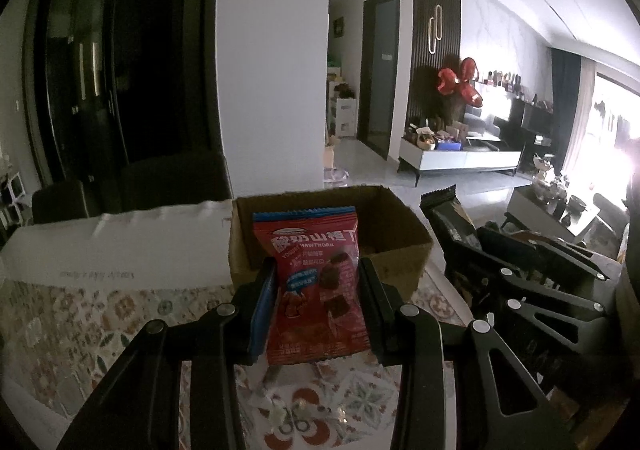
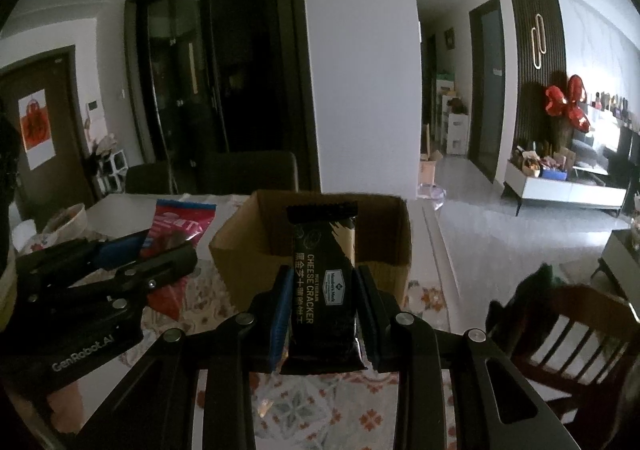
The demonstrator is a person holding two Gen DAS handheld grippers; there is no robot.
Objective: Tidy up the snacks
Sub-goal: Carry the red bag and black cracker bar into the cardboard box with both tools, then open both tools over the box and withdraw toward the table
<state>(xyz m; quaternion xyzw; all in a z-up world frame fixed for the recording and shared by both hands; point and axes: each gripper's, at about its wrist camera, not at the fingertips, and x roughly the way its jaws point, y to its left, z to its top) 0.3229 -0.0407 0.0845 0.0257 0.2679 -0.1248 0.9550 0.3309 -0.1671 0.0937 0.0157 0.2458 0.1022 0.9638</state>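
My left gripper [image 1: 318, 290] is shut on a red yogurt hawthorn snack packet [image 1: 316, 282] and holds it upright just in front of an open cardboard box [image 1: 404, 250]. My right gripper [image 2: 322, 302] is shut on a black cheese cracker packet [image 2: 324, 290], held upright in front of the same cardboard box [image 2: 384, 270]. In the left wrist view the right gripper [image 1: 460, 238] and its black packet [image 1: 444, 210] sit to the right of the box. In the right wrist view the left gripper [image 2: 160, 246] with the red packet [image 2: 180, 226] sits left of the box.
The box stands on a table with a patterned cloth [image 1: 80, 314]. A white box [image 1: 120, 246] lies left of the cardboard box. Dark chairs [image 2: 248, 174] stand behind the table. A wooden chair [image 2: 572, 334] is at the right. A bowl [image 2: 68, 222] sits at far left.
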